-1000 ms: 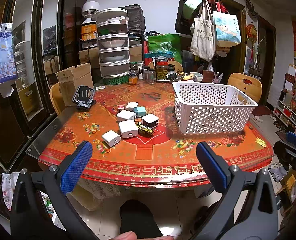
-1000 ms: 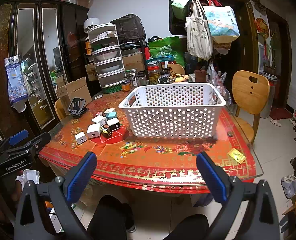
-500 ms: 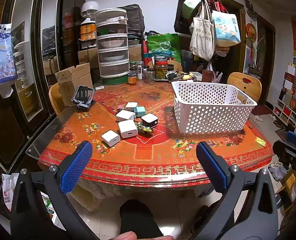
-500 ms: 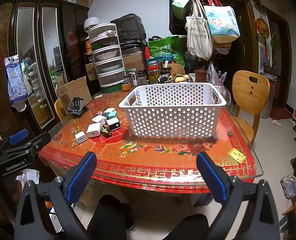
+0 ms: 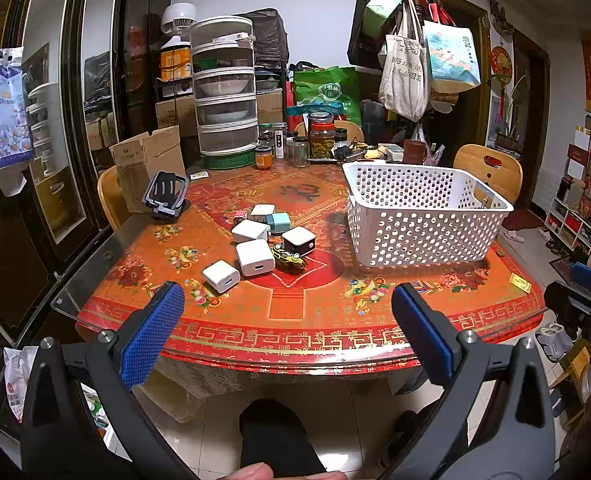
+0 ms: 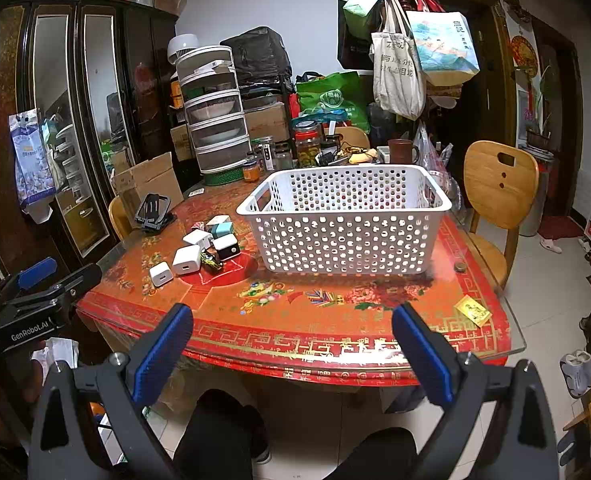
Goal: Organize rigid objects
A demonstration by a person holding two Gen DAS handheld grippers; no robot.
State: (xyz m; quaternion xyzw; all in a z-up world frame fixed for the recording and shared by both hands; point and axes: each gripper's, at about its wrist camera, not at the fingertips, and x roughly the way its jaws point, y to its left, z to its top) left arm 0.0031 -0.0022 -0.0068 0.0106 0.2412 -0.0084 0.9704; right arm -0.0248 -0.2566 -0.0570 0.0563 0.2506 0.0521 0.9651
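Basket [image 5: 423, 216] interior hidden by wall | left gripper [image 5: 287, 328] spread wide, holding nothing | right gripper [image 6: 293, 344] likewise

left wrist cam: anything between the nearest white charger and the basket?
Yes. In the left wrist view, a larger white charger and a yellow-green toy car lie between the nearest white charger and the basket.

Perforated white plastic basket [image 5: 419, 220] sits on a glossy glass-topped table [image 5: 315, 320]; chair [image 6: 499, 184] is smooth wood.
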